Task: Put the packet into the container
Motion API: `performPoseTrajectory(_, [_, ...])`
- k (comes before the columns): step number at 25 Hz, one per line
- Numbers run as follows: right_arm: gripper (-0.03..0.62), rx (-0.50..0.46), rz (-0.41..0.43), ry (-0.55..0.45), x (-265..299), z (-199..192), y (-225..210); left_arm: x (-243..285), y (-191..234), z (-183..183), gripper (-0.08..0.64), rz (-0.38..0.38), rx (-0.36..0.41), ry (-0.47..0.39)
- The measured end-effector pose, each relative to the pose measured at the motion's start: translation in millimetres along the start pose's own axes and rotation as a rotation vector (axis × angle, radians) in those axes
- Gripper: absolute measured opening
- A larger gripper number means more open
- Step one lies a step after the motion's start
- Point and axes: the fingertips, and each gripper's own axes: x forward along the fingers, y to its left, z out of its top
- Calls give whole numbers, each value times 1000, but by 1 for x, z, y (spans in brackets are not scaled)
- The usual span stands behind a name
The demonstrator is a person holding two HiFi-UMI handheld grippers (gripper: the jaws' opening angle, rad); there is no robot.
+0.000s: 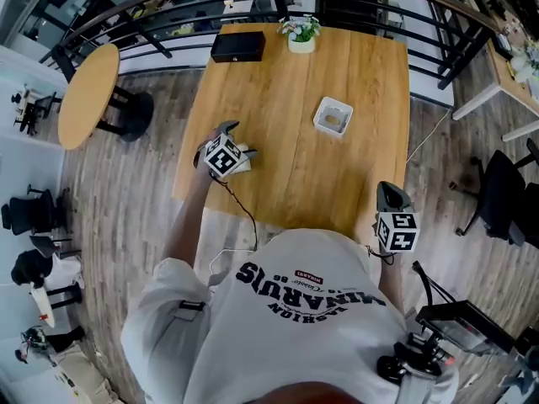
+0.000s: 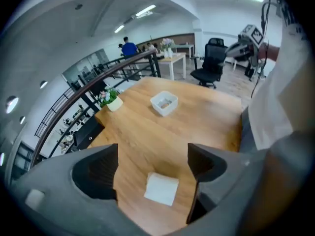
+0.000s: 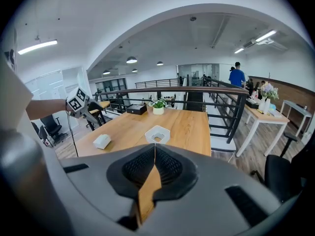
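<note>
The left gripper (image 2: 153, 156) held its jaws wide apart over the white packet (image 2: 161, 189), which lay flat and untouched on the wood below the gap (nearly square, so no long axis could be told, its edges a little askew to the jaws). The right gripper (image 3: 154, 157) had its jaws pressed together on nothing. The container (image 2: 160, 107) stood well apart from the packet on the wooden table (image 1: 278, 99), with a potted plant (image 1: 301, 34) and a black box (image 1: 237, 46) at the far edge by a railing (image 3: 238, 111).

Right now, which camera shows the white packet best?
Left gripper view: the packet lies whole between its open jaws. Head view: the left gripper half hides it. Right gripper view: small and distant.
</note>
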Motion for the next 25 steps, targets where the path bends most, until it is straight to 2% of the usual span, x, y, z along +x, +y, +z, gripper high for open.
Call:
performPoseTrajectory(2, [9,7,-16,-1,-6,-1,-2,25,4,-32,431,-32,75,109])
performPoseTrajectory(4, [9,13,-30,-1,-12,-1,-2,45,6,-60,431,-59,137,176])
performPoseTrajectory(13, [9,34,-78,22,-24,-14,-15,110,-26,-155,480,-232,275,435])
performPoseTrajectory(16, [9,31,-81,26,-24,-14,-15,121,-28,-177,486,-244,289,491])
performPoseTrajectory(19, [9,25,-78,34,-23,-14,-13,134,-26,-189,500,-219,303,511])
performPoseTrajectory(22, [9,20,-72,44,-21,-15,-10,143,-27,-195,538,-216,266,507])
performPoseTrajectory(25, [9,13,-66,48,-19,-13,-6,148,-37,-204,546,-256,228,519])
